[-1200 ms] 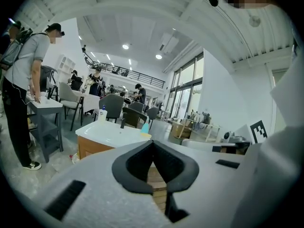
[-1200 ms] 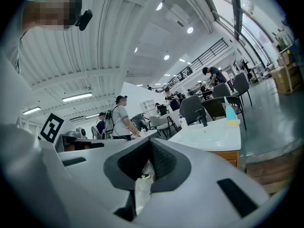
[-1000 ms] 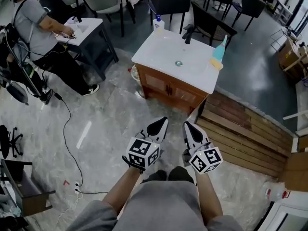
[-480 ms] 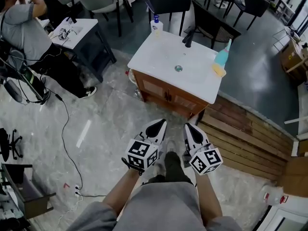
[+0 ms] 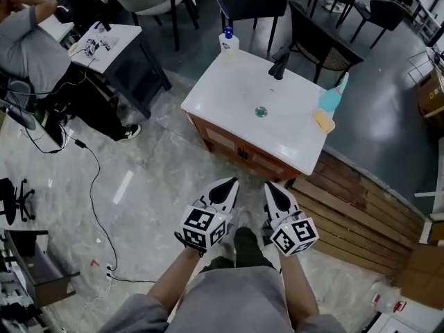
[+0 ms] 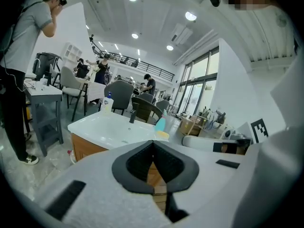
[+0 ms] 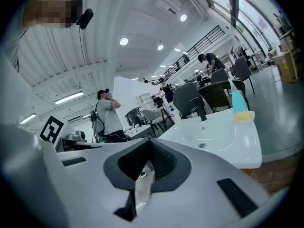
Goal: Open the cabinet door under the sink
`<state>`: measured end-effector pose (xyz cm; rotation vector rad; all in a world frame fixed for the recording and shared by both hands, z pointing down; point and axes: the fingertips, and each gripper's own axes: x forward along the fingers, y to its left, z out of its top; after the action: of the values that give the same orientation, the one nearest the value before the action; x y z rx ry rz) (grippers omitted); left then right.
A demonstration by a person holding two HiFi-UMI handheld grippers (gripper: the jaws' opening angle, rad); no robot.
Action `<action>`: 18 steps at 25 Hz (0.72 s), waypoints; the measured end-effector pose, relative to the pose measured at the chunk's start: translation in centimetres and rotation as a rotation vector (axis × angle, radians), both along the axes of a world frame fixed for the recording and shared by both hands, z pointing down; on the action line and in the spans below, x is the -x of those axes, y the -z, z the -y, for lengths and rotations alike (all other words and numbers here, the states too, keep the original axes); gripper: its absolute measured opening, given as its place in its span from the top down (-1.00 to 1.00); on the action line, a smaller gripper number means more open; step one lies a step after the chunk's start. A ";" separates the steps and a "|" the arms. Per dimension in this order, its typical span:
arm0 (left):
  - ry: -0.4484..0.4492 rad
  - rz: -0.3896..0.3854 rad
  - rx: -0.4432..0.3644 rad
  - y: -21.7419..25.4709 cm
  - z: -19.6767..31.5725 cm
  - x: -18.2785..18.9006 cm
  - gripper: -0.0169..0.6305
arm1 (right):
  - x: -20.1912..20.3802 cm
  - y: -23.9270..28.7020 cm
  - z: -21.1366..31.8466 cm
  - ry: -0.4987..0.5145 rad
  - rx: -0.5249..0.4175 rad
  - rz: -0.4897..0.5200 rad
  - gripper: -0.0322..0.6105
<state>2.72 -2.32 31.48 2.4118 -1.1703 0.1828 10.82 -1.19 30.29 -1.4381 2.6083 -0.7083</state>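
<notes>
Head view: the left gripper (image 5: 227,186) and right gripper (image 5: 272,188) were held side by side in front of the person, both pointing toward the cabinet (image 5: 229,143) under the white sink (image 5: 229,89). The cabinet stood farther off, well apart from both tips. Its doors (image 5: 260,159) were shut, with small dark handles (image 5: 243,154) close together at the middle seam. Left gripper view: the jaws were pressed together with nothing between them, and the cabinet's wooden front showed beyond the tips, to the left. Right gripper view: the jaws were likewise together and empty, with the sink top far right. Assessment: no contact had been made, and the reach remained to be done. With both grippers closed, an approach without first parting the jaws would likely butt a handle rather than take it. The handles sit so near each other that a loose aim could catch both or slip off. Standing too near would block the door's swing.
</notes>
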 end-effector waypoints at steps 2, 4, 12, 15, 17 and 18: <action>0.011 0.008 0.015 -0.6 1.2 -0.1 0.93 | -0.3 -0.5 1.2 0.006 0.011 0.010 0.87; 0.016 0.019 0.022 -1.2 2.3 -0.4 0.93 | -0.6 -1.2 2.2 0.013 0.021 0.018 0.87; 0.007 0.051 0.068 -5.4 5.8 -1.0 0.93 | -1.2 -5.5 5.7 0.015 0.075 0.032 0.87; -0.006 0.057 0.075 -7.1 7.0 -0.7 0.93 | -1.0 -7.4 7.2 0.009 0.087 0.022 0.87; -0.015 0.060 0.082 -7.9 7.6 -0.3 0.93 | -0.7 -8.1 7.9 0.007 0.088 0.013 0.87; -0.020 0.060 0.085 -8.3 7.8 -0.1 0.93 | -0.6 -8.2 8.2 0.005 0.087 0.007 0.87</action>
<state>2.83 -10.08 39.74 2.3591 -1.1417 0.3067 11.42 -9.38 38.54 -1.4489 2.6066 -0.8357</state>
